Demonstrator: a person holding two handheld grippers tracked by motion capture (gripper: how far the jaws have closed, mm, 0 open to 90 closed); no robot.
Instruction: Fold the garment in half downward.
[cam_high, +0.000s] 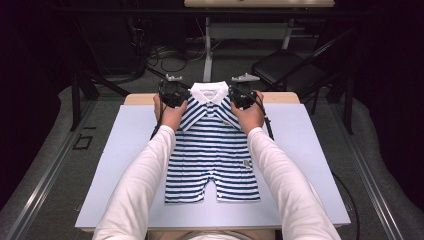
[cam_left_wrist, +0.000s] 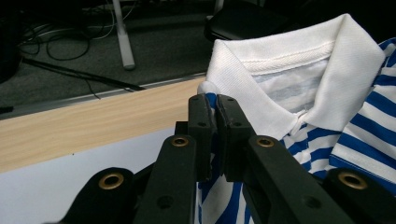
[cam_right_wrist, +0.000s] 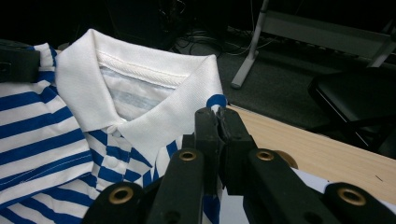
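A blue-and-white striped baby romper (cam_high: 212, 155) with a white collar (cam_high: 209, 92) lies flat on the white mat, legs toward me. My left gripper (cam_high: 176, 95) is shut on the romper's left shoulder beside the collar. In the left gripper view its jaws pinch a fold of striped fabric (cam_left_wrist: 215, 135) next to the white collar (cam_left_wrist: 299, 70). My right gripper (cam_high: 241, 97) is shut on the right shoulder. The right gripper view shows its jaws clamped on the shoulder fabric (cam_right_wrist: 215, 100) beside the collar (cam_right_wrist: 140, 88). The shoulders are held at the mat's far edge.
The white mat (cam_high: 125, 150) covers a wooden table (cam_high: 137, 98) whose far edge shows behind the collar. A black chair (cam_high: 285, 67) and a table leg (cam_high: 207, 55) stand beyond, with cables on the floor.
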